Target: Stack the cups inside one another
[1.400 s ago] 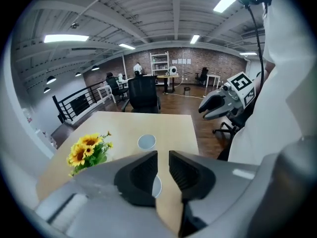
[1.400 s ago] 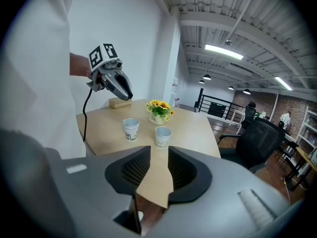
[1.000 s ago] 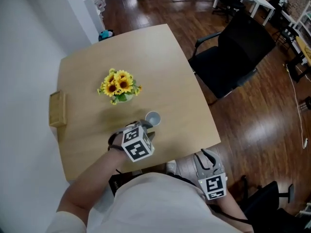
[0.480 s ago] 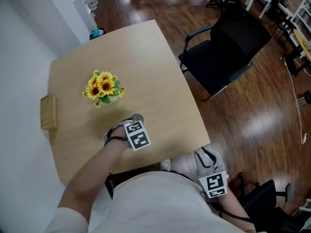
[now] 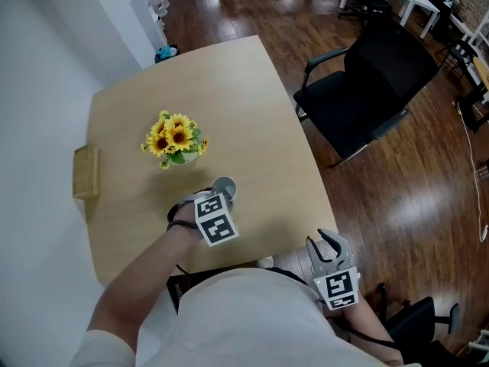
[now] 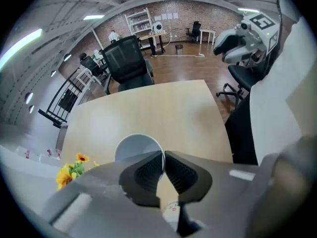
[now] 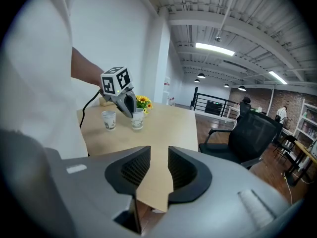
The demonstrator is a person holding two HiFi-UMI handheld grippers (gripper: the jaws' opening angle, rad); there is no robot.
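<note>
A white paper cup (image 5: 224, 186) stands near the table's front edge, and its open mouth (image 6: 134, 148) fills the left gripper view. My left gripper (image 6: 164, 155) is shut on this cup's rim, one jaw inside and one outside. A second, printed cup (image 7: 108, 119) stands just beside the first cup (image 7: 137, 118) in the right gripper view; in the head view my left gripper (image 5: 217, 202) and hand hide it. My right gripper (image 5: 328, 245) hangs off the table's front right corner, open, with nothing between its jaws (image 7: 159, 155).
A small vase of sunflowers (image 5: 177, 140) stands behind the cups on the wooden table (image 5: 252, 105). A wooden box (image 5: 85, 172) lies at the table's left edge. A black office chair (image 5: 374, 90) stands on the floor to the right.
My left gripper has moved forward over the cup and now pinches its rim. The right gripper has stayed by the table's corner. The head view has shifted a little.
</note>
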